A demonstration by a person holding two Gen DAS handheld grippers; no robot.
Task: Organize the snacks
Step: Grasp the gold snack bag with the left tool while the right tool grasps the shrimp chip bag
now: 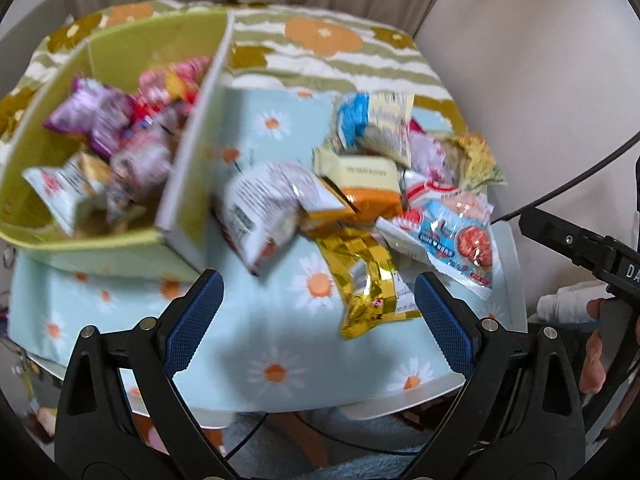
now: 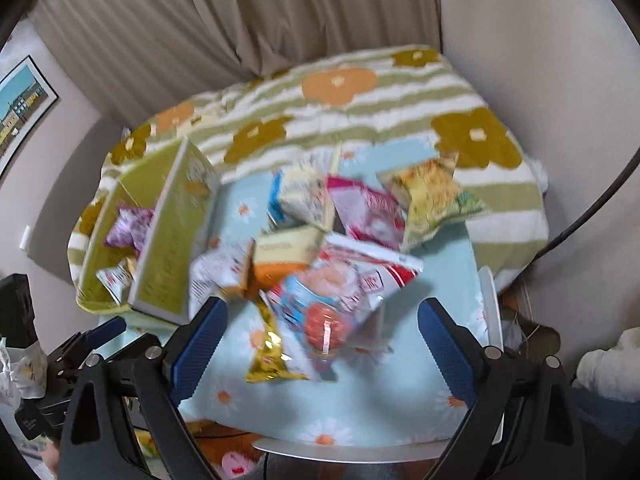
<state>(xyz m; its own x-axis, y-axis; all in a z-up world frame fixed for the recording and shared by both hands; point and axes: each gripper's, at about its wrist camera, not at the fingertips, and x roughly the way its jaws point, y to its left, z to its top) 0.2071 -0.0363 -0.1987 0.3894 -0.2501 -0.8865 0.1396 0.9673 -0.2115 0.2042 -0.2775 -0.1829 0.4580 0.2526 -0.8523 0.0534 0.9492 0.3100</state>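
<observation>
At the left of the table, a light-green cardboard box with a white-edged upright flap is seen, filled with crinkled foil and plastic snack packets, a purple metallic one uppermost. The box rests on a pale blue cloth printed with white daisies, which is spread over a white tabletop. Behind it a fluffy blanket with green stripes and orange and mustard flowers is draped. To the right of the box, a loose heap of snacks is piled on the cloth: a white pouch with fine print, an orange-and-cream wrapper, a gold chequered foil packet nearest the camera, and a clear-windowed blue-and-red packet showing a round reddish food. The writing on the packets is too blurred to be read. The left gripper, with ribbed blue pads on black fingers, is held above the near cloth with its jaws spread wide and nothing between them. At the far right of the left view the other tool's black body, lettered "DA", and part of a hand are glimpsed. In the right view the right gripper is likewise spread wide, empty, above the blue-and-red packet. Only this view shows a framed picture on the left wall, a yellow-green crinkled packet at the heap's far side, and pleated beige curtains in full.
</observation>
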